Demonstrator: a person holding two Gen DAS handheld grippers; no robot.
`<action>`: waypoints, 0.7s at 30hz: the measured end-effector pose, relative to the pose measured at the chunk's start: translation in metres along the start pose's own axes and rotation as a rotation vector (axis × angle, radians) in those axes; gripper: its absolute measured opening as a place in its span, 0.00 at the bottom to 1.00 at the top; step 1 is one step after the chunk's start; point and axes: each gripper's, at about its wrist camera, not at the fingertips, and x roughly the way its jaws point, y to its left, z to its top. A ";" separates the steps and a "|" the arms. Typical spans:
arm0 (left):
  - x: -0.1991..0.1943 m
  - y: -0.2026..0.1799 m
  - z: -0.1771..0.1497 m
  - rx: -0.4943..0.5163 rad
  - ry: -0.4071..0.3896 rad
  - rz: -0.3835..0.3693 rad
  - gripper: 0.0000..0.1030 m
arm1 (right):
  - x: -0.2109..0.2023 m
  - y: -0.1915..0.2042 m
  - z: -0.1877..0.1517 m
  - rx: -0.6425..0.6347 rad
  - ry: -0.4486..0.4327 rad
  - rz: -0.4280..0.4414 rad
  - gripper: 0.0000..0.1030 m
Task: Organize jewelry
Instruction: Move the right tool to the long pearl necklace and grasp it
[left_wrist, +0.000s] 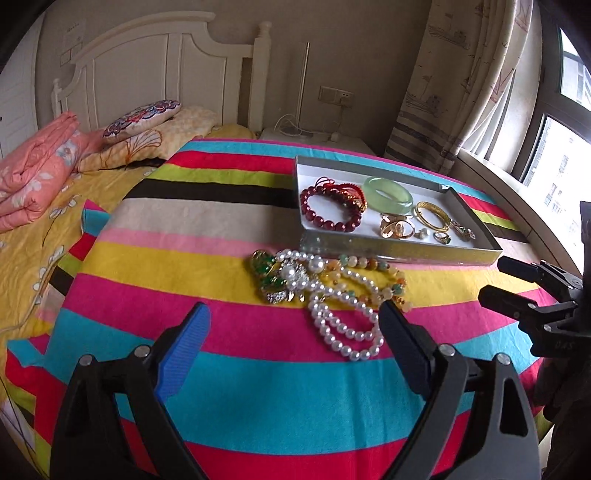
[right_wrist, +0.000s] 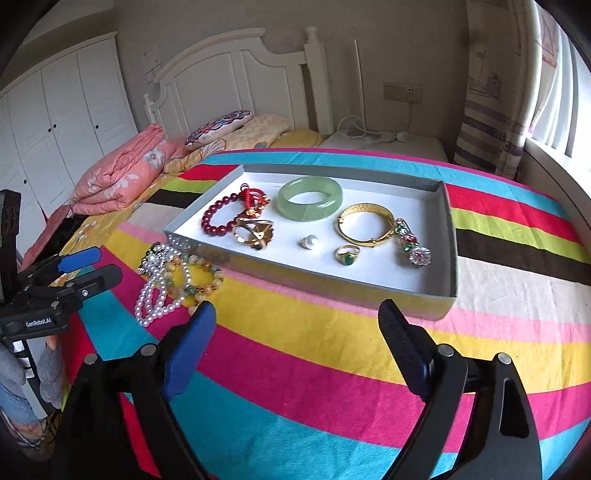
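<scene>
A shallow grey box with a white floor (left_wrist: 402, 254) (right_wrist: 448, 236) sits on the striped cloth. It holds a red bead bracelet (left_wrist: 327, 210) (right_wrist: 218, 218), a green jade bangle (left_wrist: 388, 189) (right_wrist: 310, 197), a gold bangle (right_wrist: 365, 223), gold rings (right_wrist: 255, 232), a pearl ring (right_wrist: 309, 242), an emerald ring (right_wrist: 347, 254) and a flower brooch (right_wrist: 412, 243). A heap of pearl and coloured bead necklaces with green brooches (left_wrist: 332, 291) (right_wrist: 173, 280) lies on the cloth beside the box. My left gripper (left_wrist: 295, 325) is open just in front of the heap. My right gripper (right_wrist: 297, 321) is open in front of the box.
The striped cloth (left_wrist: 221, 369) covers a raised surface on a bed. A folded pink quilt (left_wrist: 33, 173) and pillows (left_wrist: 147, 129) lie at the back left by the white headboard (left_wrist: 155, 66). A window and curtain (left_wrist: 461, 92) are on the right.
</scene>
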 end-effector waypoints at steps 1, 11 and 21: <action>0.002 0.003 -0.003 -0.001 0.010 -0.002 0.89 | 0.001 0.008 0.000 -0.028 0.014 -0.004 0.84; -0.001 0.020 -0.006 -0.091 -0.024 -0.134 0.88 | 0.028 0.075 -0.009 -0.175 0.124 0.028 0.59; -0.009 0.046 -0.006 -0.251 -0.083 -0.121 0.88 | 0.055 0.126 -0.002 -0.246 0.166 0.070 0.41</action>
